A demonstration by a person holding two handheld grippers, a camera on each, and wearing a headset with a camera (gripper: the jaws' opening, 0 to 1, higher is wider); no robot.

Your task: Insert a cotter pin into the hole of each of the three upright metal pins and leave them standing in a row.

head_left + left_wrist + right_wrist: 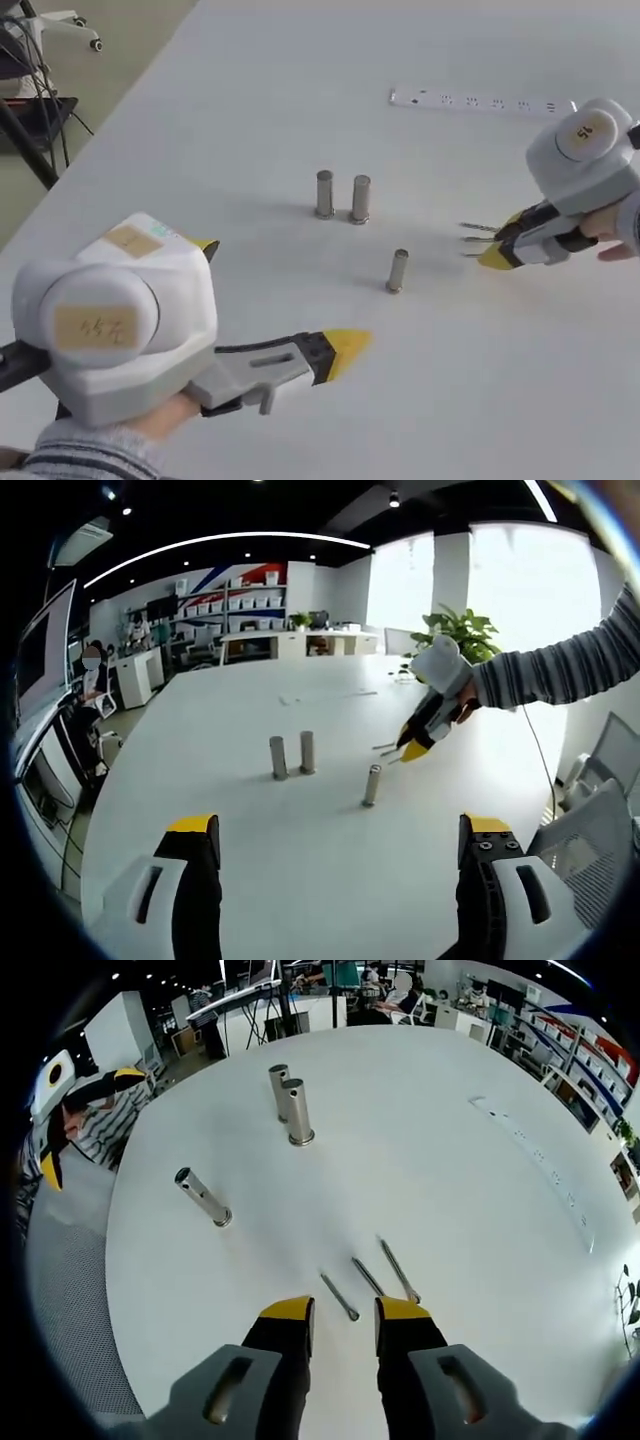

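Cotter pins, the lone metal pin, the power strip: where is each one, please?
cotter pins (pixel 367 1276), right gripper view, shaft of the middle one
lone metal pin (pixel 398 270), head view, mid-body
power strip (pixel 480 101), head view, top face

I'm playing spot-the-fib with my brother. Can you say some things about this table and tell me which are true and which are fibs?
1. Three metal pins stand upright on the table. True.
2. The right gripper is holding a cotter pin. False: its fingers hold nothing, and three cotter pins lie on the table just in front of them.
3. The left gripper has its fingers spread wide apart. True.
4. The metal pins all stand in one straight row. False: two stand side by side and the third stands apart from them.
5. A white power strip lies on the table. True.
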